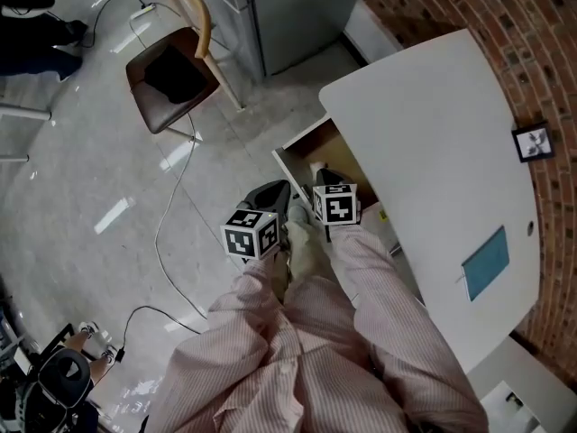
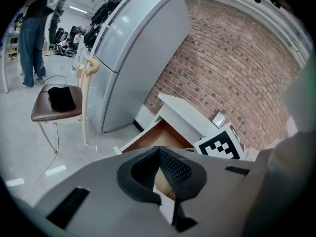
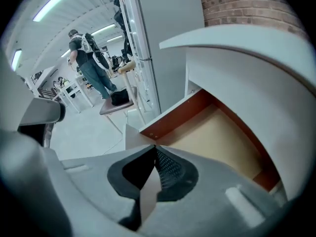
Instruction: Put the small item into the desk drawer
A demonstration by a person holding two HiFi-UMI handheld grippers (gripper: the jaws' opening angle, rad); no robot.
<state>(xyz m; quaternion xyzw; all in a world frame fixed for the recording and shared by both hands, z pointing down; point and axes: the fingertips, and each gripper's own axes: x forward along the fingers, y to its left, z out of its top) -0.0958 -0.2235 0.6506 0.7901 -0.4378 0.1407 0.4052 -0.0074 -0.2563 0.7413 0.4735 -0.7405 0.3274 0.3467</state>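
Observation:
The white desk [image 1: 433, 142] has its drawer [image 1: 311, 156] pulled out, wooden inside with a white front. In the right gripper view the drawer's [image 3: 217, 132] visible floor is bare, and I see no small item in any view. My left gripper [image 1: 270, 195] hangs over the drawer's near edge, and my right gripper [image 1: 329, 180] hangs just right of it above the drawer. The left gripper's [image 2: 159, 148] tips meet with nothing between them, the drawer [image 2: 155, 137] beyond. The right gripper [image 3: 155, 147] is shut too, and holds nothing.
A brown-seated chair [image 1: 171, 75] stands on the grey floor at the upper left, beside a grey fridge [image 1: 288, 12]. A cable [image 1: 167, 215] trails across the floor. On the desk lie a blue card [image 1: 485, 262] and a small picture frame [image 1: 534, 141] by the brick wall [image 1: 505, 25]. A person [image 3: 91, 68] stands far off.

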